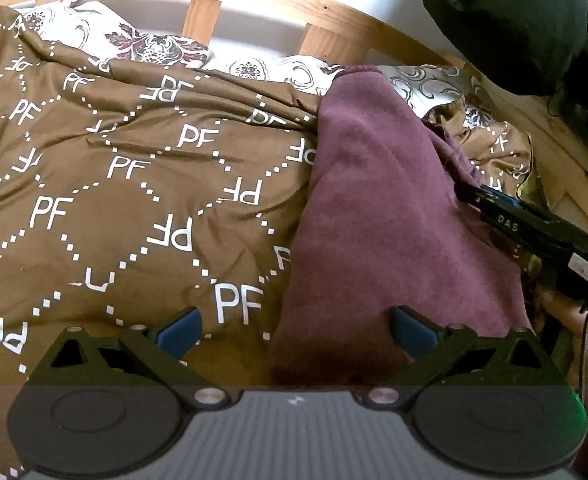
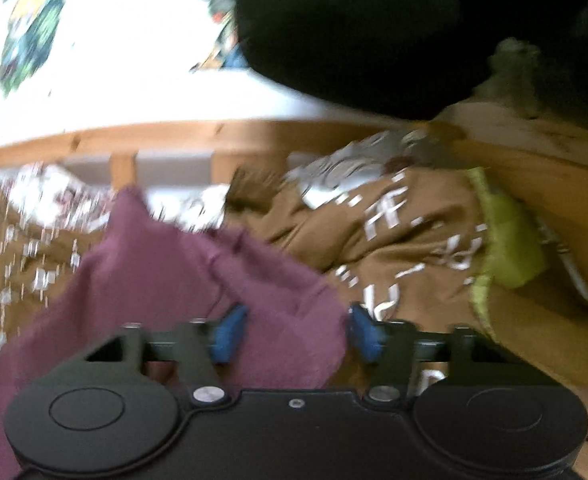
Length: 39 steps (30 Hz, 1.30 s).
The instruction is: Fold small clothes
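Bedding: a brown, smooth-woven duvet point(image 1: 134, 200) is being shown spread over a bed, printed with white "PF" monograms inside dotted diamond lines.

Item 1. Left gripper point(image 1: 296, 332): black frame, ribbed grey body, blue pads point(image 1: 178, 332). Its jaws are being held wide apart, with nothing being gripped; they are being hovered over the duvet and the near edge of the garment.

Item 2. Right gripper point(image 2: 296, 328): black, blue pads, white lettering "DAS" being displayed along one finger in the left wrist view. Its jaws are being held partly narrowed with the garment's edge between them; whether the pads are pressing cannot be told, the view being blurred.

Item 3. Purple garment point(image 1: 394, 200): soft, fleecy, matte cloth, being laid lengthwise on the duvet's right part, rumpled at its far right edge.

Item 4. Patterned pillowcase point(image 1: 142, 44): white with maroon and grey floral scrolls, being partly covered by the duvet.

Item 5. Pine bed frame point(image 1: 202, 20): knotty slats, being backed by a white wall.

Item 6. Black padded garment point(image 1: 514, 20): being hung at upper right.

Item 7. Lime-green cloth point(image 2: 510, 240): being wedged beside the frame.
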Each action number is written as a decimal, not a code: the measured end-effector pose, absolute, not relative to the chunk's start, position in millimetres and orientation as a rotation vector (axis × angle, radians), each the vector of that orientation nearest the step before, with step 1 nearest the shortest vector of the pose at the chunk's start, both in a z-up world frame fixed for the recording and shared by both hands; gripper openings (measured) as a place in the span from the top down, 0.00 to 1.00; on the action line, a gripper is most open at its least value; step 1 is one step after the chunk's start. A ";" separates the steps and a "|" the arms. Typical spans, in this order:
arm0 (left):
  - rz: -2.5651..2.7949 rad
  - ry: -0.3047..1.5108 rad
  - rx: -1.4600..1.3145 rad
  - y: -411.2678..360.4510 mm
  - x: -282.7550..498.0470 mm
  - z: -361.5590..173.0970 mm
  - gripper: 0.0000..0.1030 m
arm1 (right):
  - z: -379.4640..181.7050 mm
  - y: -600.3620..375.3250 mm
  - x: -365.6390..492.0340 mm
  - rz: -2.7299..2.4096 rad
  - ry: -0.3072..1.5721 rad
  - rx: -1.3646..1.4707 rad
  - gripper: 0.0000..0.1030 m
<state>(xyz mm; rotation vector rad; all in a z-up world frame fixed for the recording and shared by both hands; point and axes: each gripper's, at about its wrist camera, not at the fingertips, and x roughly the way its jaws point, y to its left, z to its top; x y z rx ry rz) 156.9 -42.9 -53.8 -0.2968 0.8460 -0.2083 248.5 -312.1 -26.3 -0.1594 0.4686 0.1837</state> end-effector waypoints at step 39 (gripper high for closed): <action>-0.226 0.856 -0.317 -46.9 158.6 -60.0 0.00 | -18.0 -347.2 259.7 0.172 0.454 0.103 0.22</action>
